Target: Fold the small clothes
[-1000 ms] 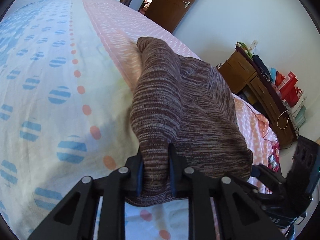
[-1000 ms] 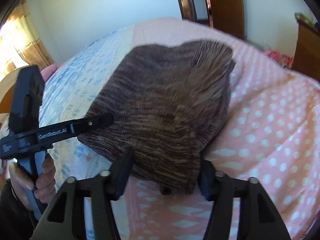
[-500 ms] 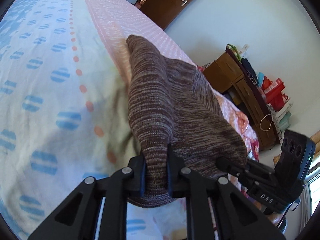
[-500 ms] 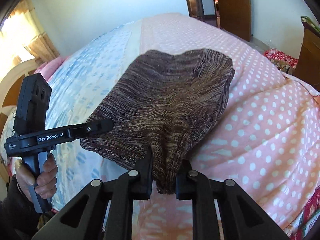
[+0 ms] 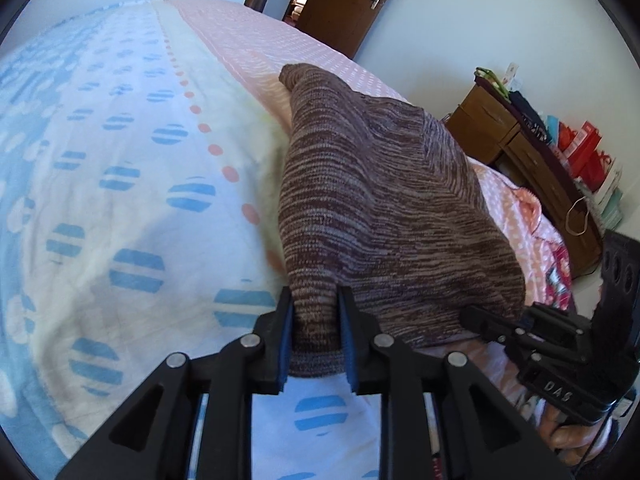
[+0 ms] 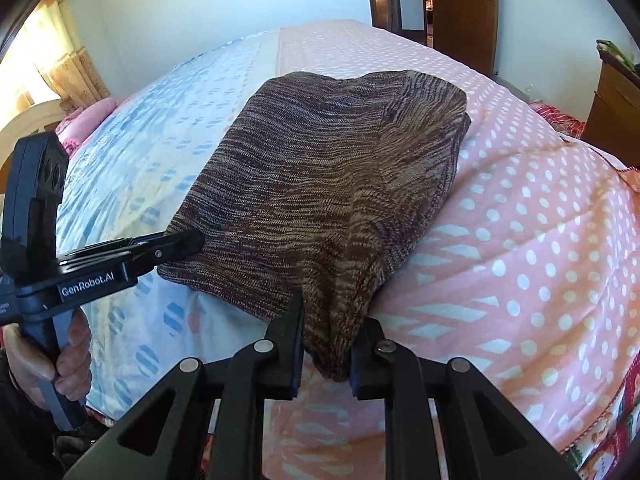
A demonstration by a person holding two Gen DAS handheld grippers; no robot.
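Left hand-held gripper [image 5: 316, 336] clamps brown knit garment [image 5: 384, 208].

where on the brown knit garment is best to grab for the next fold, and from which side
Grip the brown knit garment at its two near corners, coming in from the near edge of the bed. That edge hangs free toward the person, and the left gripper and right gripper already pinch one corner each there.

This is a bedroom in a home: a wide bed [image 6: 520, 240] with dotted pink and blue covers, a wooden door [image 6: 464, 4], a wooden dresser [image 5: 520, 152], a curtain [image 6: 60, 64].
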